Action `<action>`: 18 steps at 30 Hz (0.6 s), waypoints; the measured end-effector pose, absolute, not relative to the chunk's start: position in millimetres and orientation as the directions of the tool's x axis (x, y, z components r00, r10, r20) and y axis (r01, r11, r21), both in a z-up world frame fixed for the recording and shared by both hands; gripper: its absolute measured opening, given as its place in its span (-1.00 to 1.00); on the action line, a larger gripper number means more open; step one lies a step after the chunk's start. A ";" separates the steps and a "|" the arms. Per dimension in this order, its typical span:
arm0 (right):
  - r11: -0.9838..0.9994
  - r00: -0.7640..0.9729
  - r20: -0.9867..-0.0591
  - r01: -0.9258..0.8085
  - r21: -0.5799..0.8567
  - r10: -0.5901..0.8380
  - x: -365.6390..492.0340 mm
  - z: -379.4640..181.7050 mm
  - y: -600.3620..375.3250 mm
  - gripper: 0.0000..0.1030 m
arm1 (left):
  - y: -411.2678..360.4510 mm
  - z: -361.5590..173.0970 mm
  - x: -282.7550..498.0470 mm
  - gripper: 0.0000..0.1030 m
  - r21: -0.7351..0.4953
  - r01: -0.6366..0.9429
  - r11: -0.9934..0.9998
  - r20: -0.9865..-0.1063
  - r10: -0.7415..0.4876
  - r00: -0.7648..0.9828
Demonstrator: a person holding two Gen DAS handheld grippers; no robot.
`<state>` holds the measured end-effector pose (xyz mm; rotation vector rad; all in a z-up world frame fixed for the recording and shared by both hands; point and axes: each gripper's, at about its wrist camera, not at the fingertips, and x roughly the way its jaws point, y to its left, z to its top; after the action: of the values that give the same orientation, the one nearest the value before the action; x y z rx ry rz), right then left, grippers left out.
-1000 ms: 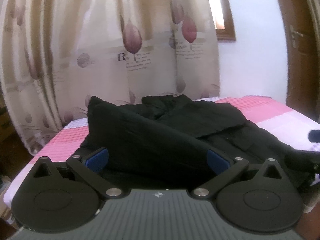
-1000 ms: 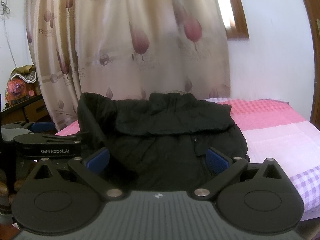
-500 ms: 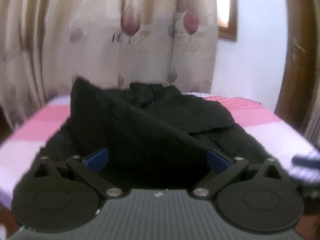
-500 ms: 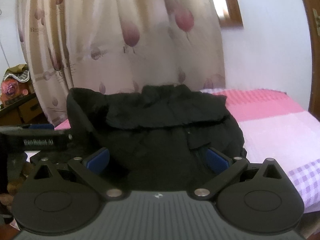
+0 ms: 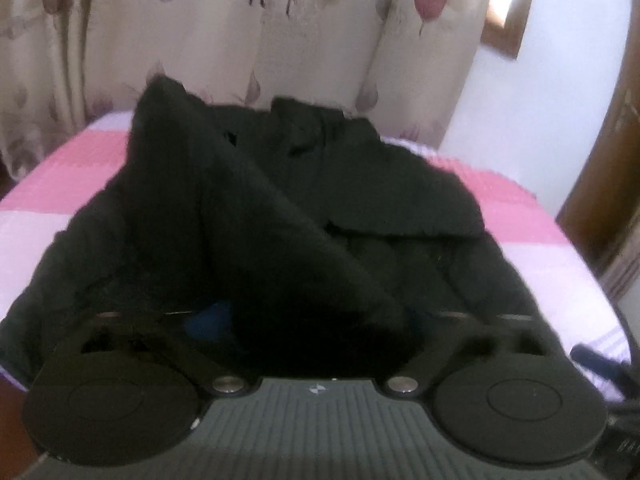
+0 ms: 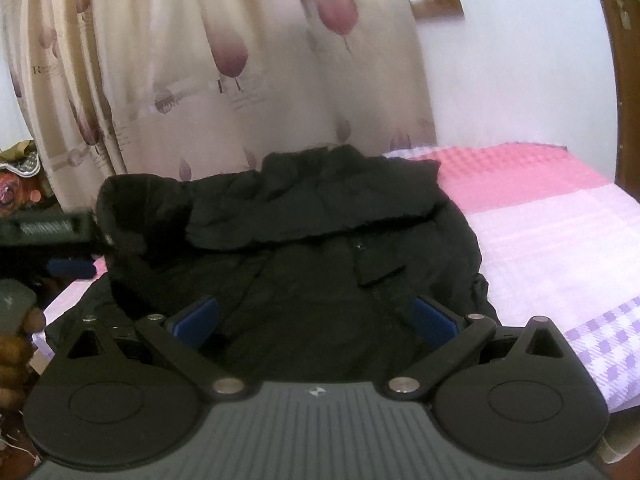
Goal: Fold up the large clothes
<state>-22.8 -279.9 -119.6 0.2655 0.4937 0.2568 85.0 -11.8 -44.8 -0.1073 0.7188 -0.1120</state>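
Observation:
A large black jacket (image 6: pixel 320 248) lies spread on the bed (image 6: pixel 552 240), its right sleeve folded across the chest. In the left wrist view the jacket (image 5: pixel 400 216) has its left sleeve (image 5: pixel 248 232) raised as a ridge running up and away from my left gripper (image 5: pixel 312 316). The sleeve's end fills the space between the blue pads, which stand wide apart; whether they pinch it is hidden. My right gripper (image 6: pixel 316 316) is open over the jacket's hem and holds nothing. The left gripper (image 6: pixel 48 228) shows at the left edge of the right wrist view.
A pink and lilac checked cover (image 5: pixel 56 184) is on the bed. A beige curtain with purple leaves (image 6: pixel 224 80) hangs behind it. A brown wooden door (image 6: pixel 624 60) stands at the right. Clutter (image 6: pixel 16 172) sits at the far left beside the bed.
The left gripper has moved right and in over the jacket, with the raised sleeve still in front of it. The right gripper has moved closer over the hem. Both views are blurred by motion.

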 end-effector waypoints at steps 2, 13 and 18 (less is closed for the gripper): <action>0.933 0.843 -0.444 -0.172 0.316 0.305 -16.6 -122.3 -281.8 1.00 | 1.0 -47.2 90.3 -0.77 -0.112 0.008 0.994 -0.678 -0.082 0.730; 0.933 0.849 -0.443 -0.146 0.330 0.289 20.2 -117.1 -297.1 1.00 | 170.1 45.2 169.9 -0.77 0.080 -0.425 0.902 -0.484 0.408 0.774; 0.932 0.830 -0.469 -0.156 0.327 0.303 43.9 -121.0 -283.8 1.00 | 228.5 40.2 248.9 -0.77 0.123 -0.538 0.834 -0.498 0.521 0.693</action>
<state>43.9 -283.8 -121.0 0.2823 0.5402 0.2467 248.9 228.5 40.2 -0.0336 0.5462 0.5917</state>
